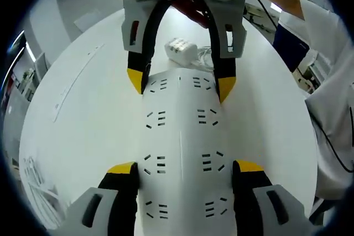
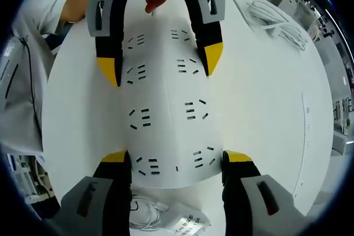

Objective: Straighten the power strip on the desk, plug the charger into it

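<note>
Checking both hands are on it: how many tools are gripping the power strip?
2. The left tool straddles one end of the power strip; the right tool straddles the opposite end, near the charger. Actual contact can't be confirmed.

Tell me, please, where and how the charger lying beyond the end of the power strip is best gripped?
Probably across the charger's blocky white body, jaws closing on its two long flat sides, coming down from above. It lies flat on the desk, its cable bunched beside it, so avoid that side.

a white power strip (image 1: 180, 147) with two rows of sockets lies flat on the tabletop (image 1: 83, 120). a white charger (image 1: 180, 49) with coiled cable sits just beyond its far end.
</note>
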`<state>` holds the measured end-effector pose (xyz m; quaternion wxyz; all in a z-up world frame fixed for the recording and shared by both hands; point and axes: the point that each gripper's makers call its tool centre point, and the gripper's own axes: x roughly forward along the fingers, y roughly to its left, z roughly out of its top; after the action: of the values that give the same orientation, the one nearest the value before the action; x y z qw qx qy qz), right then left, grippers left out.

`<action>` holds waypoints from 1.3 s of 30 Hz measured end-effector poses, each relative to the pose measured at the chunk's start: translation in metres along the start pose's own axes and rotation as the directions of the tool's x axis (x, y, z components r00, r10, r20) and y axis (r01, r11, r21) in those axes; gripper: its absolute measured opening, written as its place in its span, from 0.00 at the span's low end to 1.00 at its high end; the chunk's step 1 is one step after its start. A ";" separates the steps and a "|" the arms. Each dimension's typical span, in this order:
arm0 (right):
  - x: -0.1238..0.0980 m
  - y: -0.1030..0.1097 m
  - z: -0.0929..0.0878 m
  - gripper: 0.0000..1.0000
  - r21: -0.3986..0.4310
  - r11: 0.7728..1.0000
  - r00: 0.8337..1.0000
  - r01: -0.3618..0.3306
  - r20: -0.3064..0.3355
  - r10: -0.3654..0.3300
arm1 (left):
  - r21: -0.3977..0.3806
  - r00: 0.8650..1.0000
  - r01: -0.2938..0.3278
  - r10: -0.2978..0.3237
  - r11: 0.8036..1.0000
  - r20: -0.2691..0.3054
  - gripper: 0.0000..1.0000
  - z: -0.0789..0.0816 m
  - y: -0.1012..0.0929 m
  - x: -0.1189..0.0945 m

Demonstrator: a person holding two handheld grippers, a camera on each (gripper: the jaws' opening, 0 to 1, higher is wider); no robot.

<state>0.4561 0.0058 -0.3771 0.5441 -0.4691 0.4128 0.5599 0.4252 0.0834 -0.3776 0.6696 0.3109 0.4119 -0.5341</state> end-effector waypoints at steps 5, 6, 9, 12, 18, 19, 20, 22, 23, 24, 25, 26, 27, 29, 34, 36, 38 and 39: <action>0.000 0.002 -0.001 0.65 0.011 1.000 1.000 0.003 0.008 -0.003 | 0.007 1.000 0.004 -0.004 1.000 0.002 0.70 0.001 0.000 0.000; 0.000 0.002 -0.001 0.65 0.013 1.000 1.000 0.004 0.008 -0.004 | 0.009 1.000 0.005 -0.005 1.000 0.002 0.70 0.001 0.000 0.001; 0.000 0.002 -0.001 0.65 0.018 1.000 1.000 0.005 0.010 -0.005 | 0.013 1.000 0.007 -0.007 1.000 0.004 0.70 0.001 -0.001 0.001; 0.000 0.004 -0.001 0.65 0.023 1.000 1.000 0.007 0.009 -0.007 | 0.016 1.000 0.009 -0.009 1.000 0.005 0.70 0.002 -0.001 0.001; 0.000 0.006 -0.002 0.65 0.034 0.999 1.000 0.010 0.013 -0.010 | 0.022 1.000 0.012 -0.012 1.000 0.008 0.70 0.002 -0.002 0.001; 0.000 0.006 -0.002 0.65 0.036 0.999 1.000 0.010 0.013 -0.011 | 0.023 1.000 0.013 -0.013 1.000 0.008 0.70 0.002 -0.002 0.001; 0.000 0.007 -0.002 0.65 0.039 0.999 1.000 0.011 0.013 -0.012 | 0.024 1.000 0.013 -0.014 1.000 0.008 0.70 0.002 -0.002 0.002; 0.000 0.008 -0.002 0.65 0.044 0.999 1.000 0.013 0.012 -0.013 | 0.027 1.000 0.015 -0.015 1.000 0.009 0.70 0.002 -0.002 0.002; 0.000 0.008 -0.002 0.65 0.047 0.999 1.000 0.013 0.011 -0.014 | 0.028 1.000 0.015 -0.016 0.999 0.010 0.70 0.002 -0.003 0.002; 0.000 0.009 -0.002 0.65 0.049 0.999 1.000 0.013 0.011 -0.014 | 0.030 1.000 0.016 -0.017 0.999 0.011 0.70 0.002 -0.003 0.002; 0.000 0.009 -0.002 0.65 0.051 0.999 1.000 0.014 0.010 -0.015 | 0.031 1.000 0.017 -0.017 0.999 0.011 0.70 0.002 -0.003 0.002; 0.000 0.010 -0.002 0.65 0.054 0.998 1.000 0.015 0.010 -0.015 | 0.032 1.000 0.017 -0.018 0.999 0.011 0.70 0.002 -0.003 0.002; 0.000 0.010 -0.003 0.65 0.058 0.998 1.000 0.015 0.009 -0.016 | 0.033 1.000 0.018 -0.019 0.999 0.012 0.70 0.002 -0.003 0.002; 0.000 0.011 -0.003 0.65 0.063 0.998 1.000 0.016 0.008 -0.017 | 0.037 1.000 0.020 -0.020 0.999 0.013 0.70 0.002 -0.004 0.002; 0.000 0.014 -0.003 0.65 0.078 0.997 1.000 0.020 0.008 -0.020 | 0.042 1.000 0.023 -0.024 0.999 0.014 0.70 0.002 -0.005 0.002; 0.000 0.015 -0.004 0.65 0.084 0.996 1.000 0.022 0.007 -0.022 | 0.045 1.000 0.025 -0.025 0.999 0.015 0.70 0.002 -0.005 0.003; 0.000 0.016 -0.004 0.65 0.089 0.996 1.000 0.022 0.006 -0.023 | 0.048 1.000 0.026 -0.027 0.999 0.016 0.70 0.002 -0.005 0.003; 0.000 0.017 -0.004 0.65 0.092 0.995 1.000 0.023 0.006 -0.024 | 0.049 0.999 0.027 -0.027 0.998 0.016 0.70 0.002 -0.005 0.003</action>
<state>0.4395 0.0006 -0.3785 0.5733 -0.4463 0.4307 0.5354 0.4207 0.0789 -0.3789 0.6580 0.3170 0.3973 -0.5556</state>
